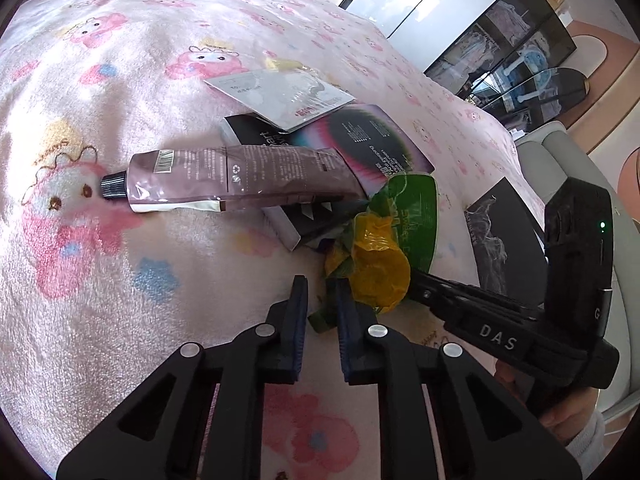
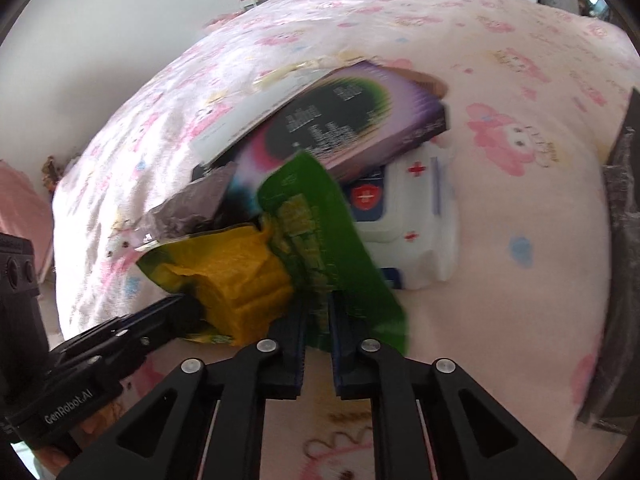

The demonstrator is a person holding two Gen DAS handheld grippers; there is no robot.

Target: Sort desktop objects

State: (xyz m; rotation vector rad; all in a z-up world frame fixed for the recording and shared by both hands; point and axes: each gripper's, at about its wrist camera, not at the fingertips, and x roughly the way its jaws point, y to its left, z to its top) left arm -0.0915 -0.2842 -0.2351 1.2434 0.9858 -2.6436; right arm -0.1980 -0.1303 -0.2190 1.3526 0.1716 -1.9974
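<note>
Currently both tools meet at one item: a crumpled green-and-yellow snack bag (image 1: 384,248). The right tool (image 2: 318,334) is clamped on the bag's green edge; the film passes straight between its fingers. The left tool (image 1: 322,312) stands with a narrow gap between its fingers and a scrap of the bag's green edge sits in that gap; whether it pinches the film I cannot tell.

Surface is a pink cartoon-print blanket (image 1: 100,280); whether a table or a bed lies under it is not visible.

Position of the rest, left wrist view:
- Mauve squeeze tube (image 1: 240,178), black cap pointing left, lies across a dark box and a purple-and-black box (image 1: 376,140).
- Flat clear-wrapped card (image 1: 280,96) rests on the far end of those boxes.
- Dark textured card (image 1: 500,232) lies apart, to the right.
- White wet-wipes pack (image 2: 416,224) with red crosses sits half under the purple box, seen only from the right wrist.

Progress, as a judgement: items lie overlapped in one heap, no separate groups or bins in view, so sorting looks far from complete. The right wrist view is motion-blurred.
</note>
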